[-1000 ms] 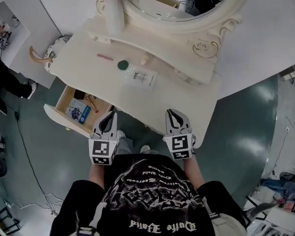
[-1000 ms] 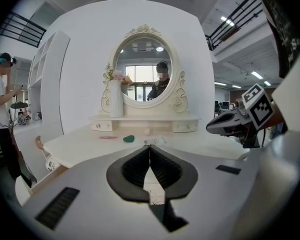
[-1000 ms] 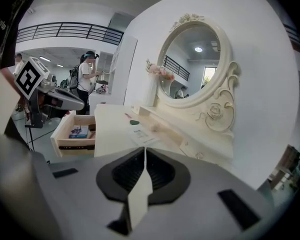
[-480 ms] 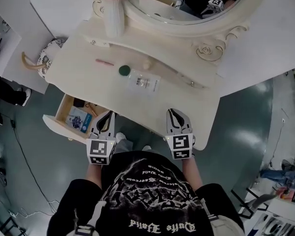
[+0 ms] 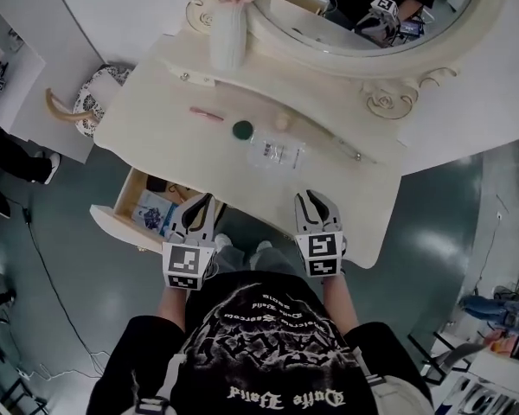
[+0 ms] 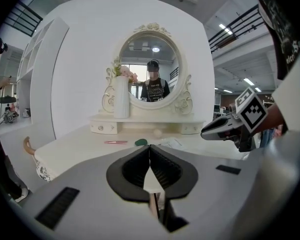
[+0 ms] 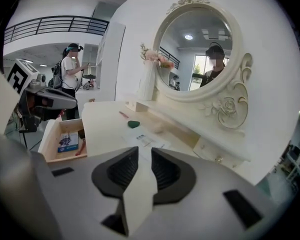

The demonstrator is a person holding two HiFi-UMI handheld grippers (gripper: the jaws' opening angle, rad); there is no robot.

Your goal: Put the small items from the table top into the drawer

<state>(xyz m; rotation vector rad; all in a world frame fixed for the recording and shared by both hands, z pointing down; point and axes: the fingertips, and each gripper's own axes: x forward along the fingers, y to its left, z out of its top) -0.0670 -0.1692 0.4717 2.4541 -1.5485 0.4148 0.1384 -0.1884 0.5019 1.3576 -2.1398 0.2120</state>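
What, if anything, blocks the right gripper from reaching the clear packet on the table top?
Probably nothing, so likely yes. The right gripper hovers at the near edge of the table top, and its empty jaws have just been opening. Only bare surface lies between it and the clear packet.

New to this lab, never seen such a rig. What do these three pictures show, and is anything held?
No robot here: a person holds a claw in each hand. One picture looks down from a camera on their head; the other two ride on the claws, looking along the jaws. The left claw is shut and empty; the right claw has just been opening, with nothing between its jaws. On the dressing table lie a pink stick, a green round piece, a small cream ball and a clear packet. The drawer stands open.
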